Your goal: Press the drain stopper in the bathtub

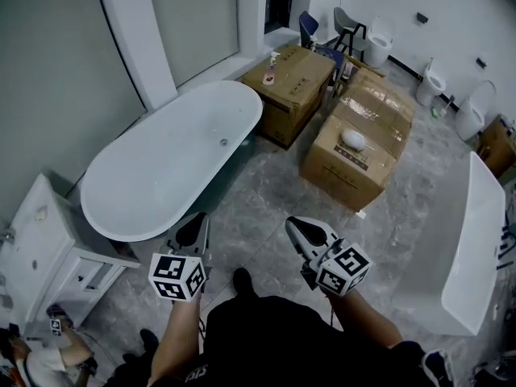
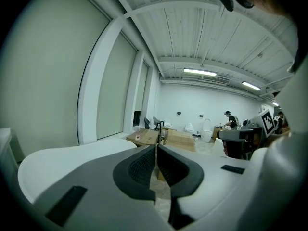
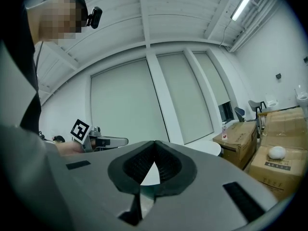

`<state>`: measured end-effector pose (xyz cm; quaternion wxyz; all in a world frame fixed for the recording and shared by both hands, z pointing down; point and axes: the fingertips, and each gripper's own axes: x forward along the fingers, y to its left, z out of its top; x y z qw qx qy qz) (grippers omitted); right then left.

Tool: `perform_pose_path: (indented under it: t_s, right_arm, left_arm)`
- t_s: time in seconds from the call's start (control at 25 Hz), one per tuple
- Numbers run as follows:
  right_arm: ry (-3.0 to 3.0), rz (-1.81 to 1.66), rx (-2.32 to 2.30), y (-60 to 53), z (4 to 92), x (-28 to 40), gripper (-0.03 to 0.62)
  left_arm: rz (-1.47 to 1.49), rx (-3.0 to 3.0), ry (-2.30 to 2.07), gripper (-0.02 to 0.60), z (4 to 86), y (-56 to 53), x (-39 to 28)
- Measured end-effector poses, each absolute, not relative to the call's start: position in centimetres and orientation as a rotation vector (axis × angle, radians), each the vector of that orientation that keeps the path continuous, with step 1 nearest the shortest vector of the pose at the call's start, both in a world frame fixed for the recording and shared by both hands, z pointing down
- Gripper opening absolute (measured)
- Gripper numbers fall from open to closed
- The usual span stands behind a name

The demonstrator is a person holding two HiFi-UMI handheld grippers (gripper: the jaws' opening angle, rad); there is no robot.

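Bathtub (image 1: 153,176): we see its long axis run from lower left to upper right, left of centre in the head view.
Drain stopper (image 1: 224,142): small dark spot by the tub's right rim.
Arms: both forearms reach forward from the bottom edge.
Left gripper (image 1: 193,226): jaws pressed together, empty.
Right gripper (image 1: 300,228): tips touching, empty.
Stopper versus jaws: well apart, above both grippers.

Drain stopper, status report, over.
Both shut, empty: left gripper, right gripper, short of the bathtub. Drain stopper untouched. Nothing in the way.
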<state>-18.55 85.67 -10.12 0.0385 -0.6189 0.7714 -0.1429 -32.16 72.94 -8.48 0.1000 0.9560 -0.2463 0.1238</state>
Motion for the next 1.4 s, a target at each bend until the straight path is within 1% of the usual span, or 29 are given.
perform_pose_path:
  t_s: [0.4,0.6,0.8,1.0,1.12,1.28,1.4]
  right_arm:
    - [2.348,-0.464,-1.958,74.2,-10.5,-19.4,0.014]
    - [2.383,-0.481,-1.934,70.6,-10.0,-19.9,0.014]
    - [2.398,-0.491,-1.908,67.7,-9.4,-18.4,0.014]
    - [2.401,-0.528,-1.891,64.7,-8.5,-15.1,0.014]
    - [2.418,-0.555,-1.853,62.1,-7.6,-12.3,0.014]
    - [2.458,-0.592,-1.795,57.1,-6.5,-7.4,0.014]
    - [2.492,-0.616,-1.76,53.4,-6.5,-3.0,0.014]
  left_arm:
    - [0.321,2.842,-0.705,0.028,-8.9,61.0,-32.6]
    - [0.314,2.831,-0.709,0.027,-8.6,57.8,-32.7]
    - [0.318,2.8,-0.73,0.026,-7.6,55.4,-31.9]
    - [0.338,2.778,-0.779,0.026,-6.6,52.9,-29.8]
    - [0.359,2.755,-0.812,0.028,-5.8,50.8,-27.4]
    - [0.375,2.72,-0.872,0.028,-5.2,46.7,-22.8]
    - [0.396,2.723,-0.881,0.027,-5.7,44.1,-18.0]
